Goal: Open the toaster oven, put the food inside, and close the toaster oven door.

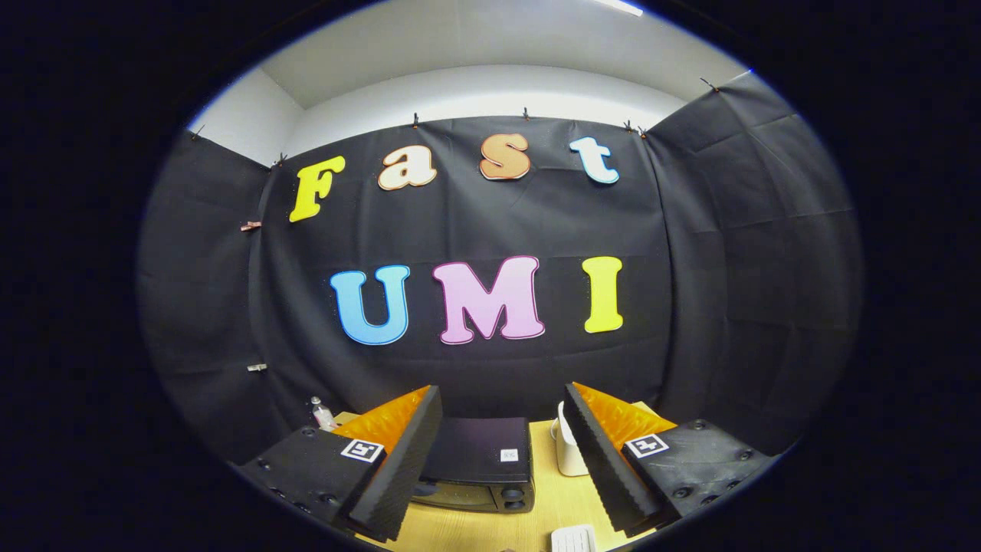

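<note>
Toaster oven (479, 464) sits on the light wooden bench (552, 498), below and ahead of the tongs (498, 460), seen through the gap between the two fingers. Its black top faces the camera, with a small pale sticker near the right rear. Front door appears shut; only a thin strip of the glass front and two dark knobs at the lower right corner are visible.

Tongs: spread wide, holding nothing, touching nothing. Left finger (398, 460) and right finger (602, 464) each show a ribbed black pad on the inner face and an orange panel on the outer side. The oven's left front corner is overlapped by the left finger in this view; whether it is close to the finger or well below it cannot be told.

White container (569, 452) stands on the bench just right of the oven, partly hidden behind the right finger; its shape is hard to make out. A white slotted object (573, 539) lies nearer the camera, cut off at the bottom. A small bottle (323, 414) stands at the bench's far left corner, beyond the left finger. No item of food can be identified.
</note>
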